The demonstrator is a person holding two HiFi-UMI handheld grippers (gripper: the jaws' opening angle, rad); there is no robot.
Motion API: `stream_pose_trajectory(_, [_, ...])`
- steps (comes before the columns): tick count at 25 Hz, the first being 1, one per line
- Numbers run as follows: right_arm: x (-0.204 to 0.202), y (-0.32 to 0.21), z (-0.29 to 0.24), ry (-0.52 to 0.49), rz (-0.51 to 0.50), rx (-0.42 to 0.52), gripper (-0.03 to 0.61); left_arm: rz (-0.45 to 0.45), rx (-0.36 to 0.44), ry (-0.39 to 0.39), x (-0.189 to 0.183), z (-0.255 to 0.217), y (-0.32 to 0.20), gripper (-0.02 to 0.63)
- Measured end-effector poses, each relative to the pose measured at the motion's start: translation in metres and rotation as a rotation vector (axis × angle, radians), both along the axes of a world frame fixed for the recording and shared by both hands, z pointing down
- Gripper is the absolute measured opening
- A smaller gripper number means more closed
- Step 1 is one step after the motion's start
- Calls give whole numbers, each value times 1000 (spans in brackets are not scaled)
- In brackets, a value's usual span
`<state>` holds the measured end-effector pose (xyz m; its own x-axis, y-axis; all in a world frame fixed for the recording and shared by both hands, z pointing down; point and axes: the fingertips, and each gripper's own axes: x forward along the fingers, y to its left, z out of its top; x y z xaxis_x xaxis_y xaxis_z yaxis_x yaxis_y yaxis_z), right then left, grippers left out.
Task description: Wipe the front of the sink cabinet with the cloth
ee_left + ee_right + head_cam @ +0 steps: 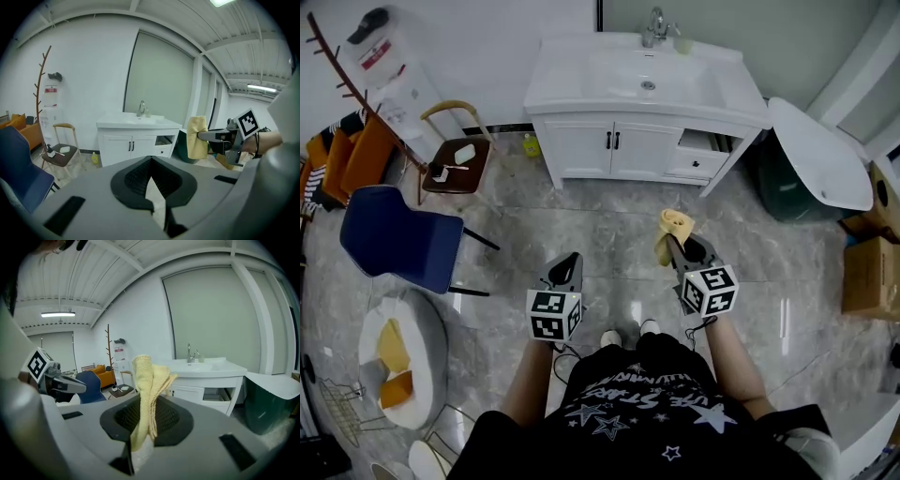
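The white sink cabinet point(619, 145) stands against the far wall, with two doors and a right-hand drawer point(705, 142) slightly open. My right gripper point(675, 246) is shut on a folded yellow cloth point(672, 228), held over the marble floor well short of the cabinet. In the right gripper view the cloth point(146, 390) stands up from between the jaws, with the cabinet point(206, 391) beyond. My left gripper point(570, 263) hangs beside it, shut and holding nothing. The left gripper view shows the cabinet point(133, 145) ahead and the cloth point(197, 137) off to the right.
A blue chair point(398, 239) and a wooden chair point(455, 159) stand left of the cabinet, with a small yellow bottle point(531, 145) at its left foot. A green bin with a white lid point(820, 155) and cardboard boxes point(870, 277) are on the right. A round white table point(398, 361) is at lower left.
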<state>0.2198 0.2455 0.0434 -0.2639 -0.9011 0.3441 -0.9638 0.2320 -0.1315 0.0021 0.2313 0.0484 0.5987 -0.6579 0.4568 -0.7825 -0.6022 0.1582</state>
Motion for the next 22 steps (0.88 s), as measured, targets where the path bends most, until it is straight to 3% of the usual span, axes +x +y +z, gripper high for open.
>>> stream_pose_trajectory(5, [-12,-7,-2,-101,24,49,64,-10,9,12,-18,3,0,15])
stream_pose_trajectory(13, [-21,-39,13,-108,6,26,64,-37,1,-4,-33,8,-20,15])
stream_pose_trajectory(22, [-17,-154,51,-142,-47,-10,64,-55,11,-70,-29,21,-112,15])
